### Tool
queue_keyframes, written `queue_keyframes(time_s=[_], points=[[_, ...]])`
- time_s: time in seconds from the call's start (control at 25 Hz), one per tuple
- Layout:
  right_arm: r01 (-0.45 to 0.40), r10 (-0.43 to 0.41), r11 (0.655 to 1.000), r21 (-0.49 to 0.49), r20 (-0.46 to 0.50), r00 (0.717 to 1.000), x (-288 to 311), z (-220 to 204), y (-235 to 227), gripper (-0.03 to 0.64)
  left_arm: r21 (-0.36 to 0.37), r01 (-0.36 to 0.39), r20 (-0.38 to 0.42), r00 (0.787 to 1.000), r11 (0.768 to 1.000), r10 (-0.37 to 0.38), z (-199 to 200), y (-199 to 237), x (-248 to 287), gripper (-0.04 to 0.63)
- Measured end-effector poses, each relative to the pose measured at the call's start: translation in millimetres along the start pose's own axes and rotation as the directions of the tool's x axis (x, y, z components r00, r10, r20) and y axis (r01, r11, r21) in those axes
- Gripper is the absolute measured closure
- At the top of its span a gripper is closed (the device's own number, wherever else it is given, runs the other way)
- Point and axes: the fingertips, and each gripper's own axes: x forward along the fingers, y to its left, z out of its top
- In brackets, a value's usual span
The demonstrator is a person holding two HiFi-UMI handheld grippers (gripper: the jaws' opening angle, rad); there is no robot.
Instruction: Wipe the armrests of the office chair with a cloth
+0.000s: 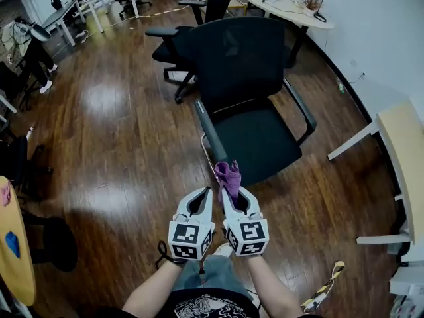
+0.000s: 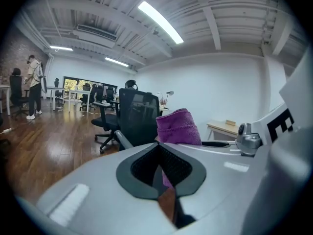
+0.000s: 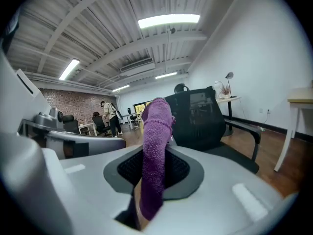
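Note:
A black office chair [image 1: 248, 91] stands on the wood floor ahead of me, with one armrest [image 1: 211, 132] on its left side and the other armrest [image 1: 301, 109] on its right. My right gripper [image 1: 230, 192] is shut on a folded purple cloth [image 1: 228, 176], which sticks up past its tips just short of the seat's front edge. In the right gripper view the cloth [image 3: 155, 151] runs up between the jaws. My left gripper [image 1: 205, 192] is shut and holds nothing, right beside the right one. The cloth [image 2: 178, 127] shows past its tips.
Another black chair [image 1: 173, 45] stands behind the first. A round white table [image 1: 288, 8] with a plant and lamp is at the back right, a pale desk [image 1: 404, 151] at the right edge. A person [image 2: 34, 84] stands far off at the left.

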Motion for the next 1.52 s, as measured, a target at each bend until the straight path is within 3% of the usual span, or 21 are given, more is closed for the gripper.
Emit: queue_keyframes(time_s=[0.2,0.4,0.68,1.0,1.52], points=[[0.019,-0.017,1.0,-0.023,0.09,0.996,-34.8,42.5,38.7,0.543,0.048,0.068,0.052,0.996,0.996,-0.071,25.9,-12.8,-42.0,0.592],[0.038,-0.023,0.996,-0.084,0.167,0.986,-73.4,71.5,88.1,0.545,0.042,0.109,0.085,0.99,0.993,-0.112,36.1,-7.4,-95.5,0.592],[0.095,-0.073,0.989,-0.113,0.191,0.979,-109.3,72.7,133.4,0.545,0.047,0.143,0.141,0.979,0.989,-0.148,48.3,-2.8,-158.7,0.592],[0.128,-0.103,0.986,-0.109,0.211,0.972,-130.5,71.9,157.4,0.545,0.071,0.174,0.168,0.969,0.982,-0.184,54.1,-10.5,-189.3,0.592],[0.117,-0.086,0.985,-0.126,0.233,0.969,-128.7,80.0,164.6,0.545,0.099,0.175,0.173,0.966,0.98,-0.19,56.4,-11.4,-195.4,0.592]])
